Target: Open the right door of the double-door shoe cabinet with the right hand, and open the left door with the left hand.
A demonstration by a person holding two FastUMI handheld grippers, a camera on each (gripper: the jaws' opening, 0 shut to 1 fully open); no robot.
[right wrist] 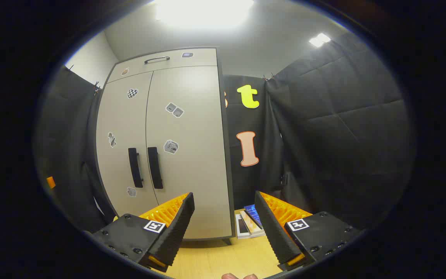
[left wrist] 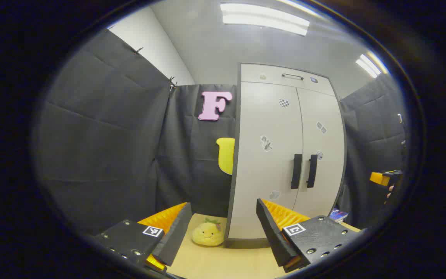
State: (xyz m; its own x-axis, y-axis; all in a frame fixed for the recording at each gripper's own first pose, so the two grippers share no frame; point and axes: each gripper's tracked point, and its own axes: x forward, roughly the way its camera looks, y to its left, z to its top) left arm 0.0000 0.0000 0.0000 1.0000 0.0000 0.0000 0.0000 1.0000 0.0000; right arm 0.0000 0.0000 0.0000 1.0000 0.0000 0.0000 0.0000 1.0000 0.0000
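A tall pale double-door shoe cabinet (left wrist: 273,155) stands on the wooden table, both doors closed. Its two dark vertical handles sit side by side: the left handle (left wrist: 296,171) and the right handle (left wrist: 312,171). My left gripper (left wrist: 223,207) is open, well short of the cabinet and aimed at its left edge. In the right gripper view the cabinet (right wrist: 192,147) rises at left, with the left handle (right wrist: 135,167) and right handle (right wrist: 155,167). My right gripper (right wrist: 224,198) is open, pointing past the cabinet's right edge. The other gripper (left wrist: 382,178) shows at the far right.
A yellow plush toy (left wrist: 207,233) lies on the table (left wrist: 223,263) beside the cabinet's left foot. Several books (right wrist: 248,223) lie by its right foot. A drawer with a handle (left wrist: 293,76) tops the cabinet. Black cloth walls close in on all sides.
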